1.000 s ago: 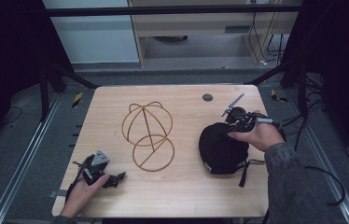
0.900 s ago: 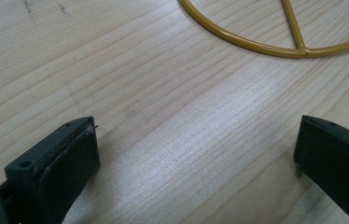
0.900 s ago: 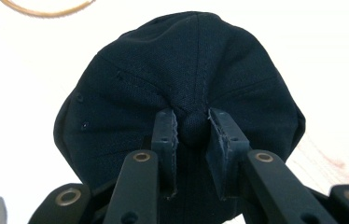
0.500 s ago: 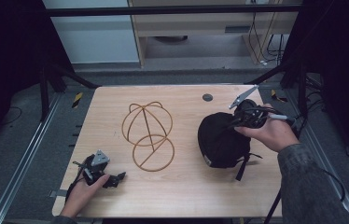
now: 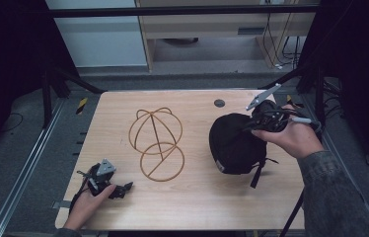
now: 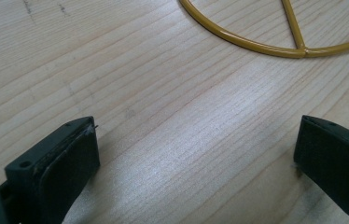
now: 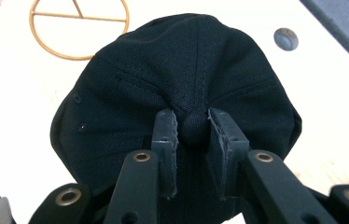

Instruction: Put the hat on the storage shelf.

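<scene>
A black cap [image 5: 234, 143] hangs lifted at the right of the wooden table [image 5: 192, 207], its strap dangling. My right gripper [image 5: 255, 124] is shut on the cap [image 7: 172, 70], pinching the button at its crown between the two pads [image 7: 165, 135]. A gold wire hat stand [image 5: 157, 140] lies at the table's middle, its ring base [image 7: 77, 28] flat on the wood. My left gripper [image 5: 123, 189] rests on the table at the front left, open, with bare wood between its pads [image 6: 70, 158]. The stand's ring [image 6: 275, 44] lies just ahead of it.
A small round grey grommet [image 5: 219, 103] sits in the table near its far edge, also seen beyond the cap [image 7: 286, 38]. Dark frame bars and a grey floor surround the table. A cabinet stands behind.
My right gripper has risen and moved toward the far right edge, lifting the cap off the table by its crown. The left gripper has stayed put.
</scene>
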`<state>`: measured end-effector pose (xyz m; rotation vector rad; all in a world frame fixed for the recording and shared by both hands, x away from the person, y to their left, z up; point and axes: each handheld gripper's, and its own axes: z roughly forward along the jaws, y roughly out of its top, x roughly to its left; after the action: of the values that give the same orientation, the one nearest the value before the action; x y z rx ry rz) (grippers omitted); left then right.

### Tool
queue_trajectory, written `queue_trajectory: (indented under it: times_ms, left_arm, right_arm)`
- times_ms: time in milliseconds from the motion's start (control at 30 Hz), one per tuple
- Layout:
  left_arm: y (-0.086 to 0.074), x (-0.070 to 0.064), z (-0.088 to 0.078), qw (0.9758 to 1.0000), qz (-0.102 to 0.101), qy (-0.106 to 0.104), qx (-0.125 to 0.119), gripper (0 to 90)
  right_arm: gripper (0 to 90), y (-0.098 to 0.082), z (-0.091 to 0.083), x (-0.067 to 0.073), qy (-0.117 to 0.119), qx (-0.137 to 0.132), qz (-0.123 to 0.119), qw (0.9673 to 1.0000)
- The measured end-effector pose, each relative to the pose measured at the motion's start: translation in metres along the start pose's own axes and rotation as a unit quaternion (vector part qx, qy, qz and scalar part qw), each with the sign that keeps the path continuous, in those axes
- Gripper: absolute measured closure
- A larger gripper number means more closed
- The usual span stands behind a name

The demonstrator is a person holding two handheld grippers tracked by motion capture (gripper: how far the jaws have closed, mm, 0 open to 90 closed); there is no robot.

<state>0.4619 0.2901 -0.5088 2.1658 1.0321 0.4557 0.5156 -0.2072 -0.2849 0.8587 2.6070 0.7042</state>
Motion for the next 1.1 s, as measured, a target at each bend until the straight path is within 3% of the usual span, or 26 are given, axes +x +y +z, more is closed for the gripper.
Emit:
queue_trajectory:
  times_ms: [433,667,1100]
  left_arm:
    - [0.000,0.000,0.000,1.0000,0.000,0.001,-0.001,0.0]
    - [0.000,0.000,0.000,1.0000,0.000,0.000,-0.001,0.0]
    - [0.000,0.000,0.000,1.0000,0.000,0.001,0.000,0.0]
  right_arm:
    - [73.7,0.005,-0.025,0.012,-0.008,-0.056,-0.006,0.9984]
    - [73.8,0.008,-0.034,0.017,-0.009,-0.073,-0.012,0.9972]
    - [73.8,0.019,-0.050,0.030,-0.009,-0.115,-0.030,0.9928]
